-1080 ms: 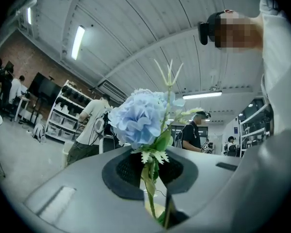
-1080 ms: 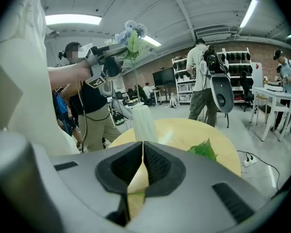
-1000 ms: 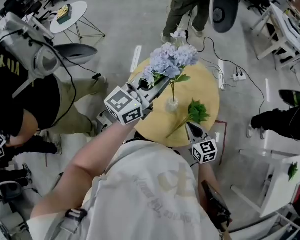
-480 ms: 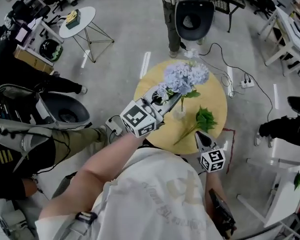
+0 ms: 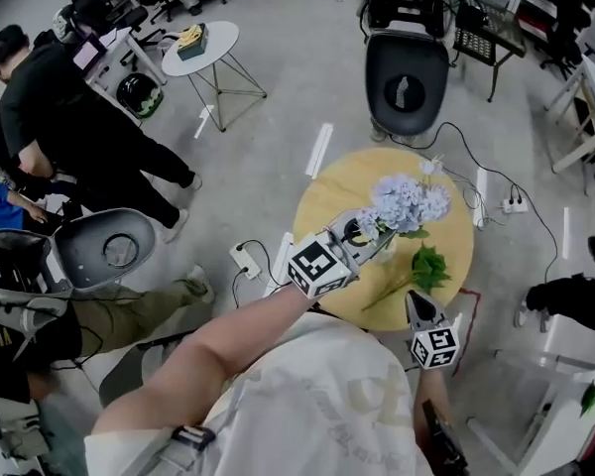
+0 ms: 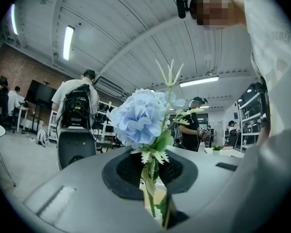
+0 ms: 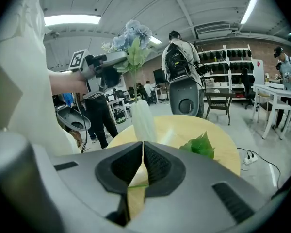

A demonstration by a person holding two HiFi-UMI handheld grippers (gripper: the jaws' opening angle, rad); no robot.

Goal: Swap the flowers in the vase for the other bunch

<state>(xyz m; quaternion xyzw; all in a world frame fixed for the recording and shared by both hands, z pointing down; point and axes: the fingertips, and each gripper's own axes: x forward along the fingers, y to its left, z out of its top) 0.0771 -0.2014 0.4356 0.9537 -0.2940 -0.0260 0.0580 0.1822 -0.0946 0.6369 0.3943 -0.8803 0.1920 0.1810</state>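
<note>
The round wooden worktop fills the middle of your head view. A person in black stands on the floor off to your left, and a grey chair sits just past the worktop's far edge.

Your left claw reaches out level over the worktop from its near left side. Its jaws are drawn almost together and clamped on the stems of the blue hydrangea bunch. The pale blue head and a few leaves stand up beyond the pads.

In the right gripper view, the bunch's stem drops from that claw straight to the mouth of the white vase. The vase stands upright on the worktop below the bloom. You cannot tell how far the stem goes in.

Your right claw sits low at the near right edge of the worktop, tilted downward. Its pads are closed flat against each other with nothing between their tips.

The green leafy sprig lies flat on the wood just right of the vase, with its leaves pointing away from you. Its thin bare stem slants back toward the near left and passes close by the right claw's tip. It shows as a green line through the slot behind the pads.
</note>
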